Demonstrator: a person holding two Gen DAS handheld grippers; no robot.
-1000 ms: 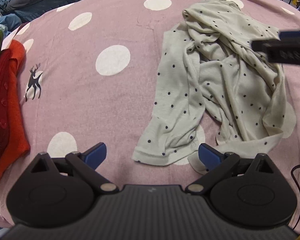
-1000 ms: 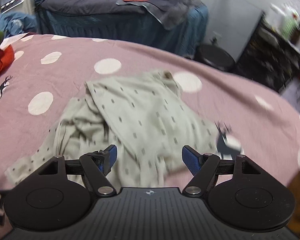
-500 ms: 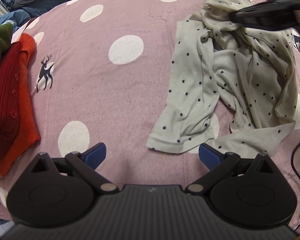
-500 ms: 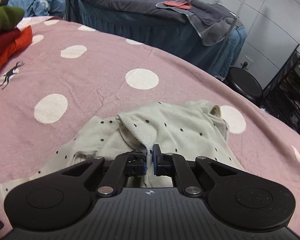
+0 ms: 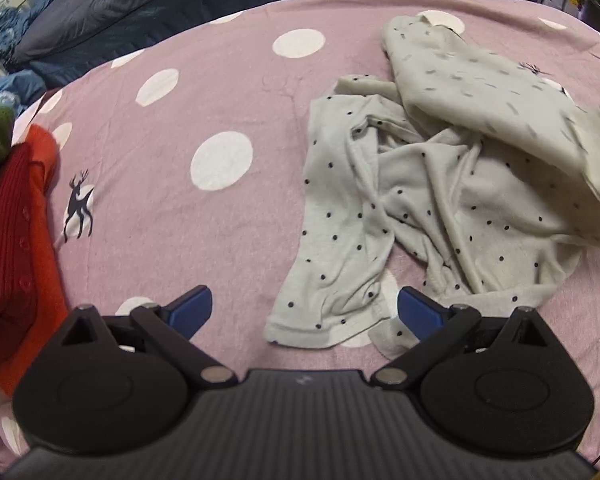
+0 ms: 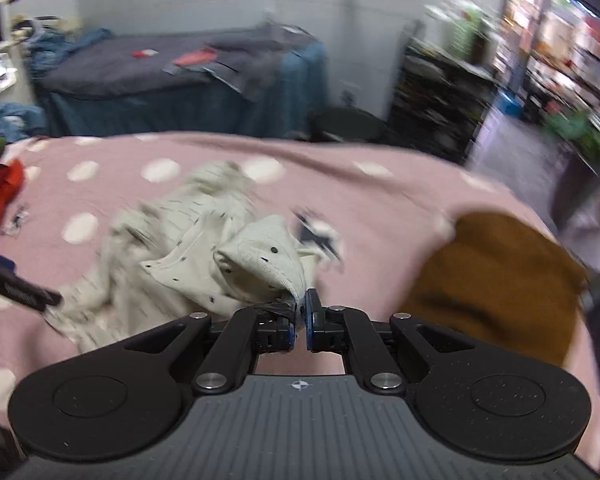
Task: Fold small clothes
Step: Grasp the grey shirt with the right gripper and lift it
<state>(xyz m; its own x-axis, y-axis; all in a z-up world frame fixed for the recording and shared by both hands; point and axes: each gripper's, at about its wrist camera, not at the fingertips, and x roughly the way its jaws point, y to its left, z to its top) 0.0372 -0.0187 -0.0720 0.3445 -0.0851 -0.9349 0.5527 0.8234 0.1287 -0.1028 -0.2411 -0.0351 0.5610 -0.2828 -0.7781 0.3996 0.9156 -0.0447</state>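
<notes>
Right wrist view shows the right claw (image 6: pixel 300 314) pinched shut on a fold of the cream dotted garment (image 6: pixel 256 264), which hangs up from its pads while the rest trails in a crumpled heap on the pink spotted bed cover (image 6: pixel 384 204). Its jaws have just been closing, and the cloth is plainly caught between them. In the left wrist view the left claw (image 5: pixel 305 307) stands wide open and holds nothing; a loose hem or cuff of the garment (image 5: pixel 332 308) lies on the cover between its two blue pads, untouched.

My reading is that the step in hand is picking up and shaking the garment open, before any fold is made. The next move likely calls for the left claw to take the near hem, so both can stretch the cloth flat.

Count: one dotted garment, two claws, one red-and-orange pile (image 5: pixel 16 240) at the far left, and one brown cloth (image 6: pixel 496 276) on the right.
</notes>
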